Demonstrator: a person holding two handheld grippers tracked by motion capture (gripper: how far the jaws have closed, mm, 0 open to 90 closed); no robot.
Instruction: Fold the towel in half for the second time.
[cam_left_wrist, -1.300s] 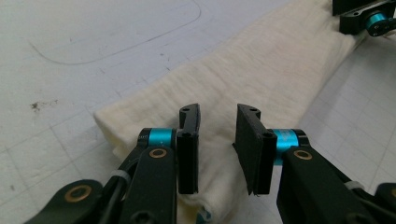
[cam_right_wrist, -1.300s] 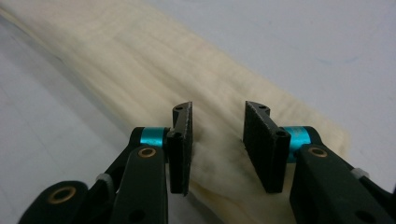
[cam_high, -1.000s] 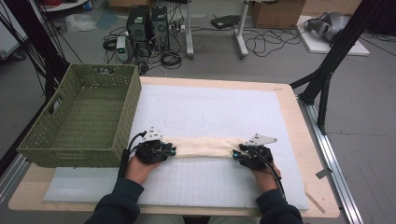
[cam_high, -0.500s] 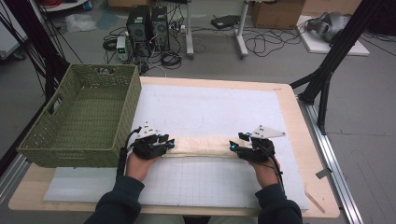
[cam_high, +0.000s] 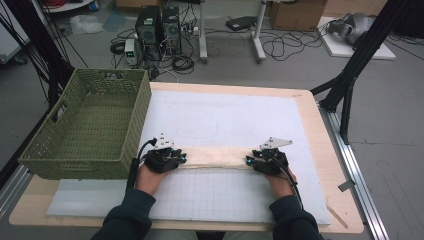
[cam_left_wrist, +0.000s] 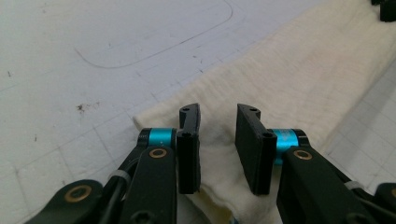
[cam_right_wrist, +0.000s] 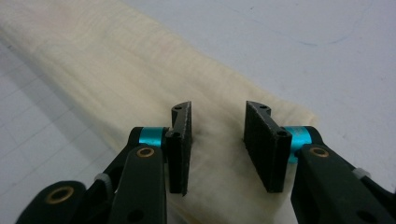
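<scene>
Folded cream cloth lies along the mat's near-middle, left gripper and right gripper poised over its ends, jaws having just closed partway yet gripping nothing; uneven pinches could skew the fold.

High view: both ends of the folded cloth lie hidden beneath the left gripper and right gripper. Pad contact with fabric undeterminable. The person's forearms are cut off at the bottom edge.
</scene>
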